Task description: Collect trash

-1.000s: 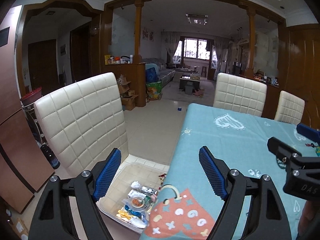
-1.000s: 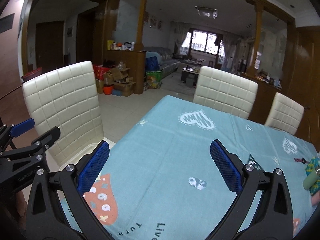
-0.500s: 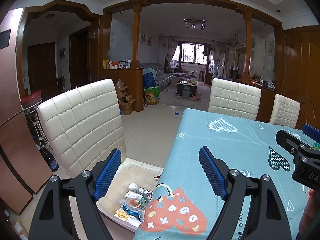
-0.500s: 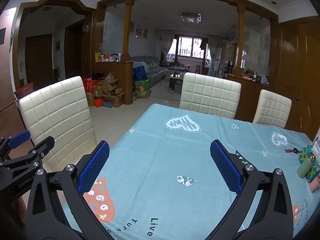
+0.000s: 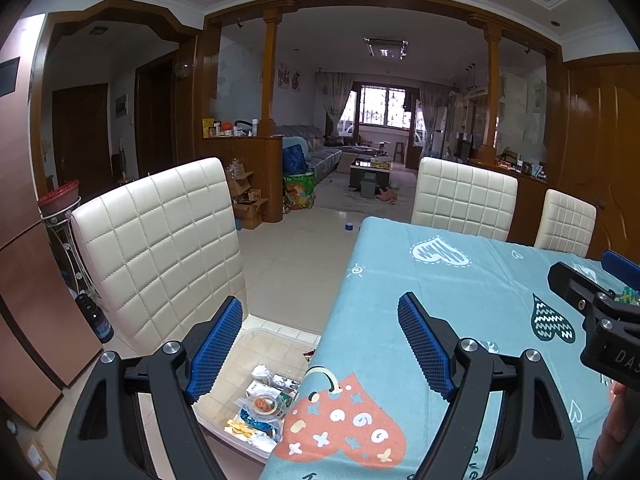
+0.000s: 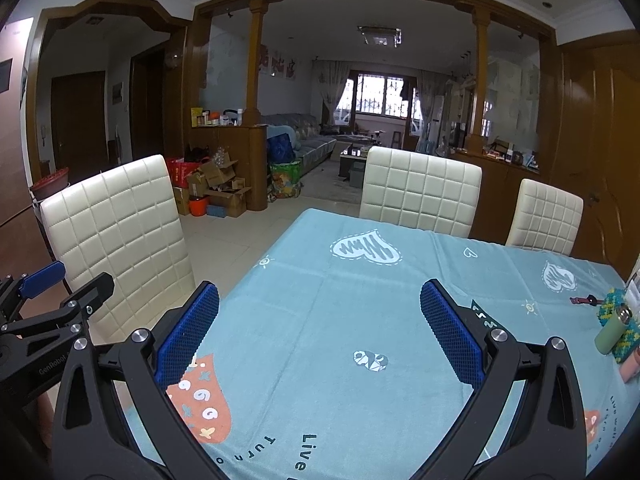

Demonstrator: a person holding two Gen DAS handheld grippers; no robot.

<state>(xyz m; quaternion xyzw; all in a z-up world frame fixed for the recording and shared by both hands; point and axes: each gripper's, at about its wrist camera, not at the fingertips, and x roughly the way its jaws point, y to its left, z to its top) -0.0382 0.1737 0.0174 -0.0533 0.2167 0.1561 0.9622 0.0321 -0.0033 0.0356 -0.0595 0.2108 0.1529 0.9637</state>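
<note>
Left wrist view, left tool (image 5: 320,344) spread wide, empty, clear plastic bin (image 5: 276,340) of crumpled wrappers, right tool (image 6: 320,332) likewise gaping, empty

My tabletop (image 6: 360,304) wears a teal-blue cloth printed with white scribbled hearts, one dark heart and a coral-orange heart speckled with cream shapes near me; my left gripper (image 5: 320,344) and right gripper (image 6: 320,328) are black with ribbed blue pads on the fingers (image 6: 448,336); the chairs (image 5: 160,240) are cream, quilted in squares; on the pale tiled floor left, a clear bin (image 5: 280,336) holds mixed white, yellow and blue trash (image 5: 260,404); far right sits a pale green bottle (image 6: 610,330).
</note>
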